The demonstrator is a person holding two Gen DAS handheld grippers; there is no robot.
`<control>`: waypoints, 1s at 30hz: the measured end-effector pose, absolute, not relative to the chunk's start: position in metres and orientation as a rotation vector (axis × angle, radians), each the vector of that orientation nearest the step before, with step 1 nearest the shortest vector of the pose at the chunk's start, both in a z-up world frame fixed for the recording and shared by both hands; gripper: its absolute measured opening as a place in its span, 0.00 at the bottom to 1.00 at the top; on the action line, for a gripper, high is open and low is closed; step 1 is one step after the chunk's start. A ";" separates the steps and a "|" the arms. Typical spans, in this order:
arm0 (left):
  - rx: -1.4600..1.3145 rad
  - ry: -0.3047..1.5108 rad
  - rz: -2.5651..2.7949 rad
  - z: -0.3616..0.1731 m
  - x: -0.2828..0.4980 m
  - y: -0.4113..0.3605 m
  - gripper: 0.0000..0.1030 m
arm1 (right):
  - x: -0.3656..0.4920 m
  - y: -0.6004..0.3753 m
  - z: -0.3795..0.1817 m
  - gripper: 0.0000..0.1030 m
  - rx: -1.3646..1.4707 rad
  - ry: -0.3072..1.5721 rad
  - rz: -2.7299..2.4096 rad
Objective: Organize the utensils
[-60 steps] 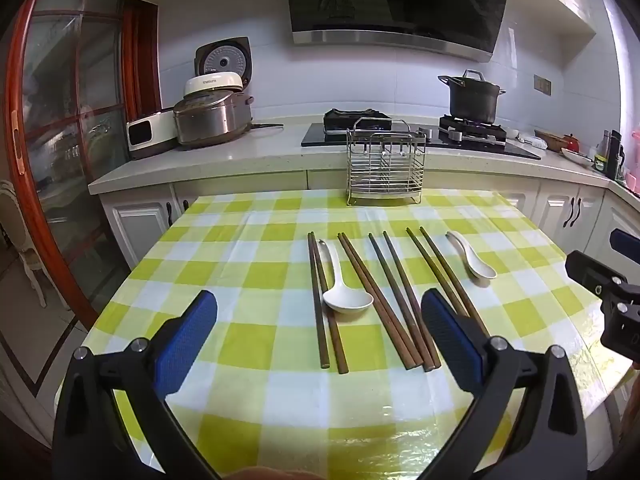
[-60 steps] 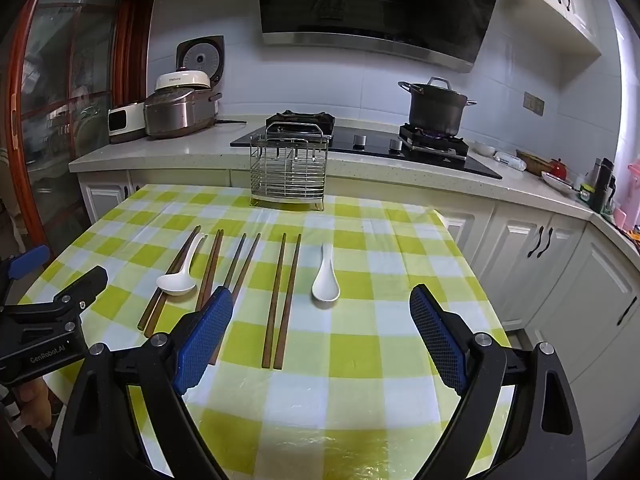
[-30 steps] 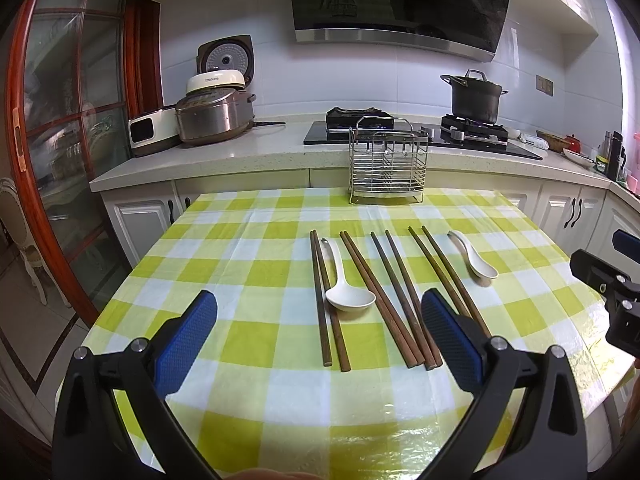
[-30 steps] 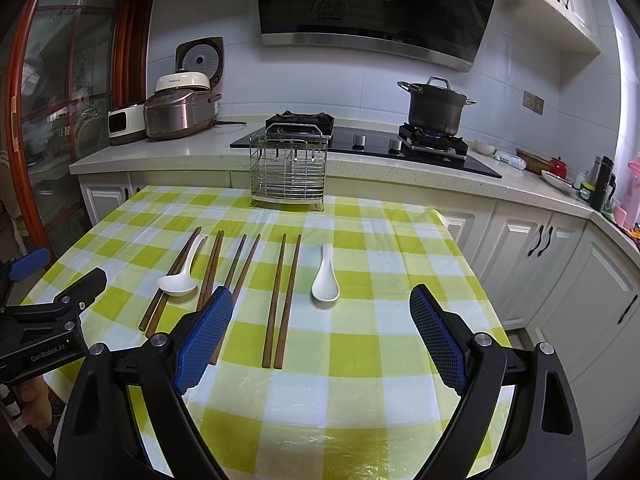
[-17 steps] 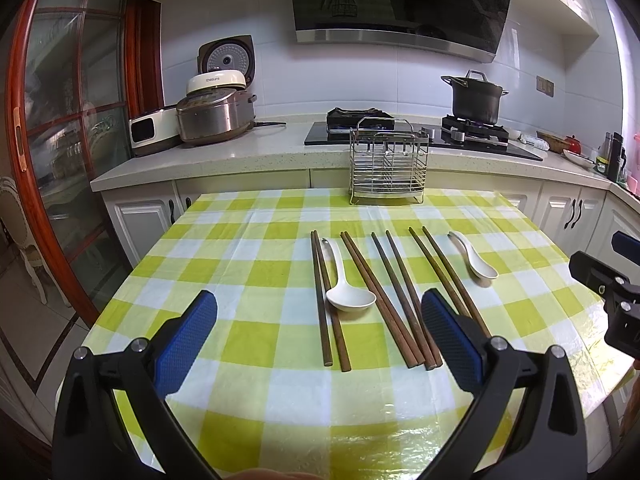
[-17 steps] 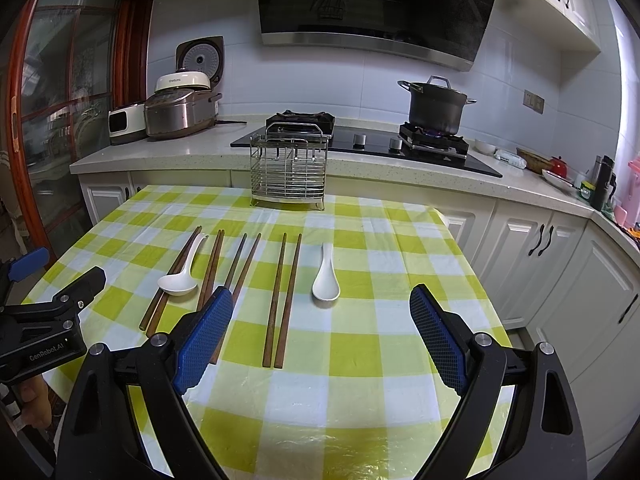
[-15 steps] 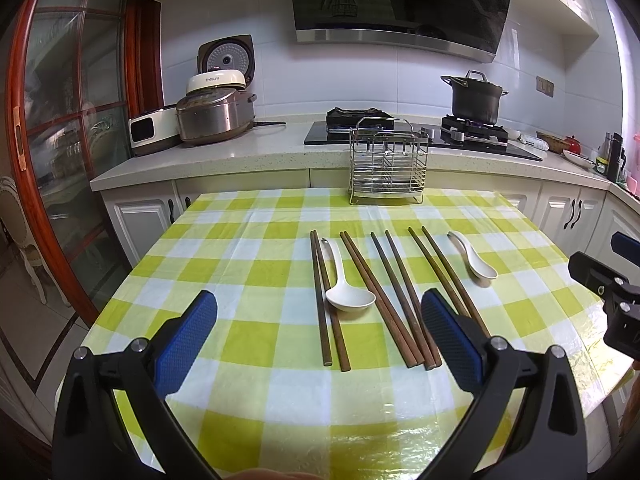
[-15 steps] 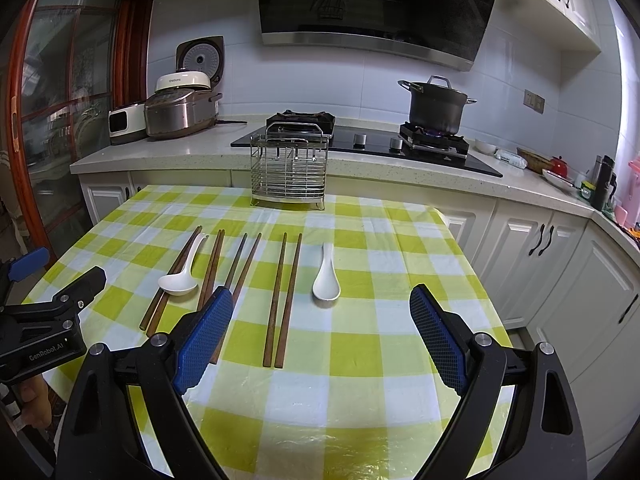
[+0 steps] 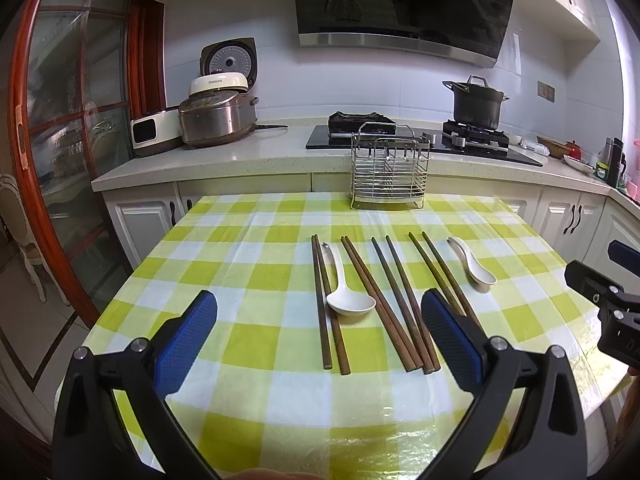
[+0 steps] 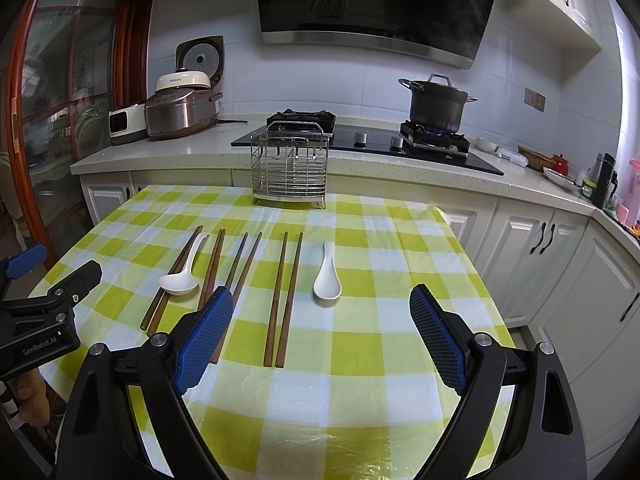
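Left wrist view: the left gripper (image 9: 318,330) hangs over the near edge of the checked counter (image 9: 248,344), its blue-padded fingers (image 9: 188,338) spread wide and holding nothing. Ahead lie four pairs of brown chopsticks (image 9: 328,304) side by side, a white spoon (image 9: 346,292) resting between the two leftmost pairs and a second white spoon (image 9: 474,266) just right of the row. A wire utensil rack (image 9: 388,168) stands upright at the far edge. In the right wrist view, the right gripper (image 10: 320,336) is likewise wide open and empty, hovering nearer the second spoon
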State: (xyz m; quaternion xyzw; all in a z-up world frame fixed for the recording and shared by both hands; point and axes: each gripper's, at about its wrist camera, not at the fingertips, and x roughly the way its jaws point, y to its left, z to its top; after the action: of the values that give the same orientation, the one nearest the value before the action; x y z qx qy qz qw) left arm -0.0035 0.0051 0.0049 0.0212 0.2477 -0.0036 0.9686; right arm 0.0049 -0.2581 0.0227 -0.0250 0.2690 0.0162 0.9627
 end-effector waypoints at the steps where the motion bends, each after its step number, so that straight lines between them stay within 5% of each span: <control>1: 0.045 0.501 -0.010 0.006 -0.004 0.005 0.96 | 0.005 -0.258 0.022 0.82 -0.050 0.545 0.033; 30: 0.048 0.506 -0.024 0.006 -0.005 -0.001 0.96 | 0.006 -0.259 0.022 0.82 -0.045 0.549 0.033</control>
State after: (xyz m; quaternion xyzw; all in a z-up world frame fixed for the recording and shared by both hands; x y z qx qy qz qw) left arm -0.0051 -0.0014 0.0060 0.0238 0.2504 -0.0118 0.9678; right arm 0.0065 -0.2592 0.0217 -0.0224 0.2709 0.0161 0.9622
